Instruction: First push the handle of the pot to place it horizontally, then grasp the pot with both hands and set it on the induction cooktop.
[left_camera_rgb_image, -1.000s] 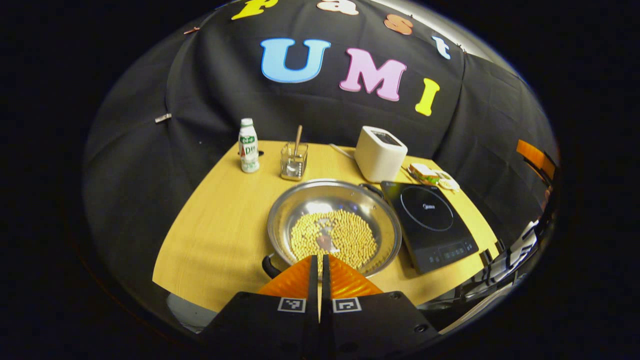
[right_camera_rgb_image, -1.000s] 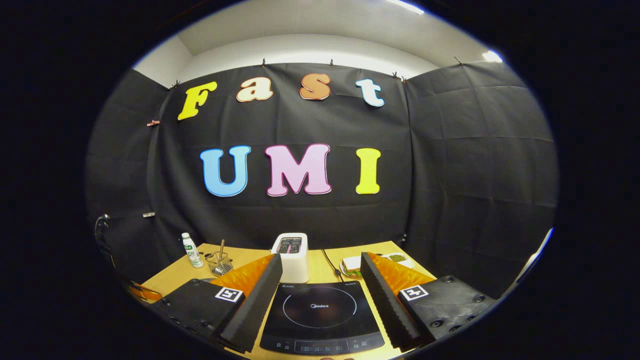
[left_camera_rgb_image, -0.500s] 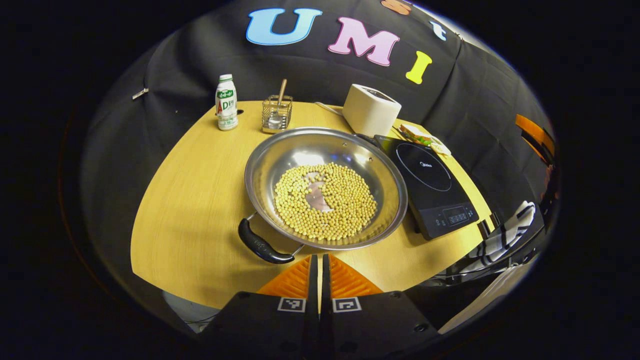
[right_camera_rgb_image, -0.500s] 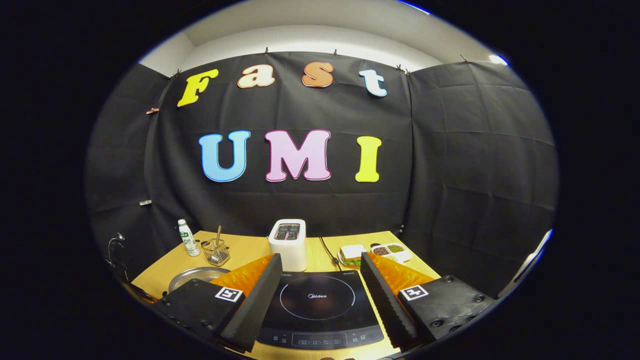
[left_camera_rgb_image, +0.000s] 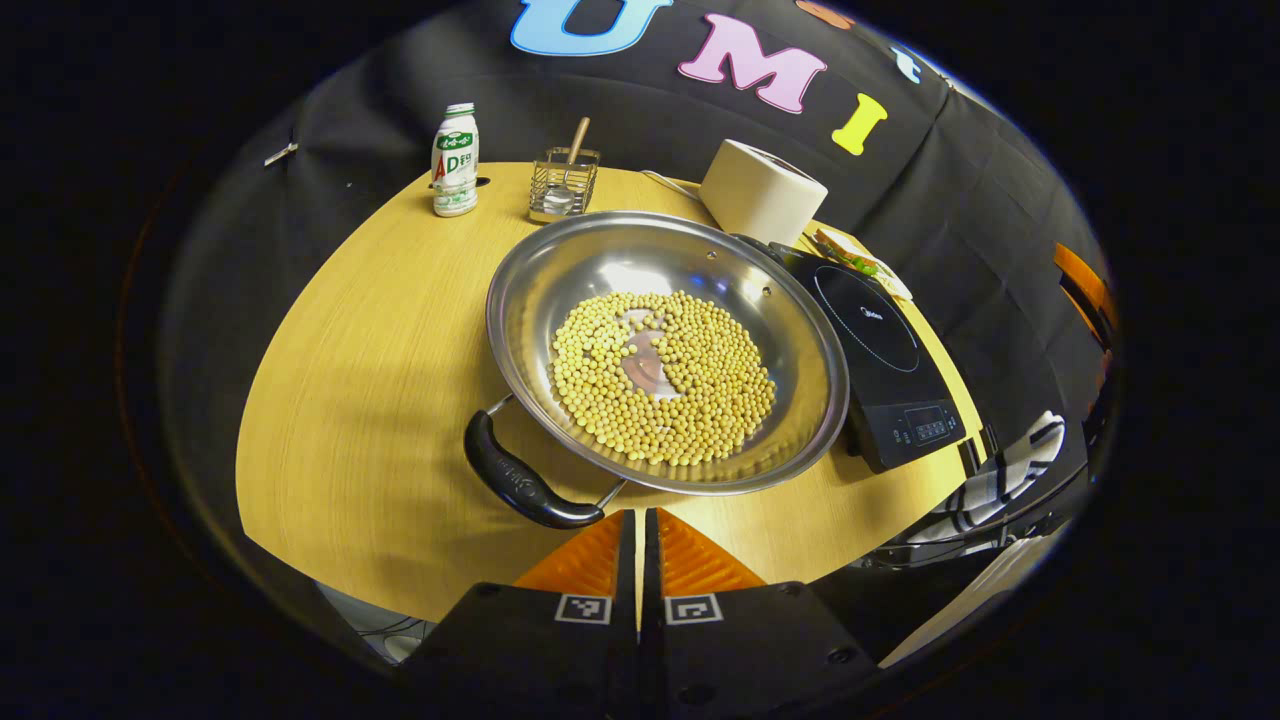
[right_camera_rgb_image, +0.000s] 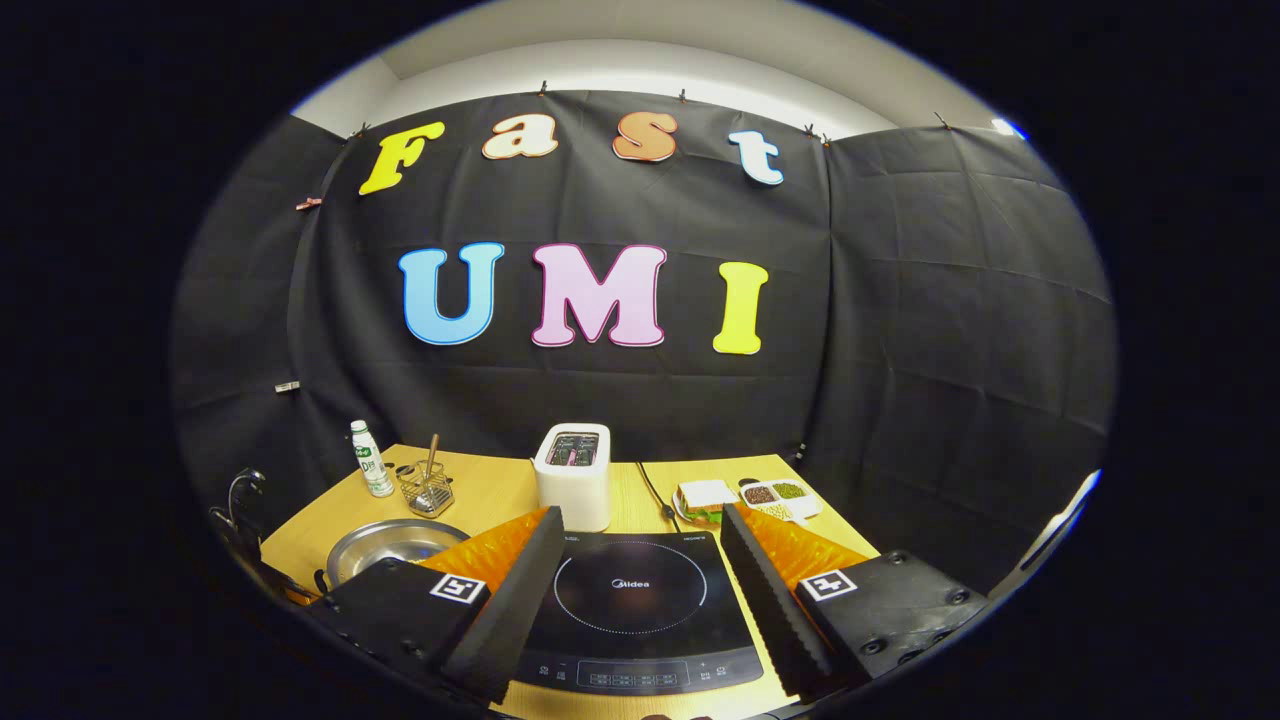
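Observation:
A wide steel pot (left_camera_rgb_image: 700, 260) holding several yellow beans (left_camera_rgb_image: 665, 375) sits on the wooden table (left_camera_rgb_image: 370, 350). Its black near handle (left_camera_rgb_image: 515, 485) points toward me at the lower left; the far handle touches the cooktop's corner. My left gripper (left_camera_rgb_image: 640, 520) is shut and empty, just in front of the pot's rim, right of the near handle. The black induction cooktop (left_camera_rgb_image: 880, 350) lies to the pot's right. In the right gripper view the cooktop (right_camera_rgb_image: 632, 610) lies between the fingers of my open right gripper (right_camera_rgb_image: 640, 585), and the pot (right_camera_rgb_image: 385, 548) shows at the left.
A white toaster (right_camera_rgb_image: 574, 474) stands behind the cooktop, with a sandwich plate (right_camera_rgb_image: 705, 499) and a small bean tray (right_camera_rgb_image: 782, 495) to its right. A white bottle (left_camera_rgb_image: 455, 160) and a wire holder with a spoon (left_camera_rgb_image: 563, 180) stand at the table's back.
The left gripper has risen and tilted down, so the whole pot and its near handle show. The right gripper view has drawn back and the pot has come into it.

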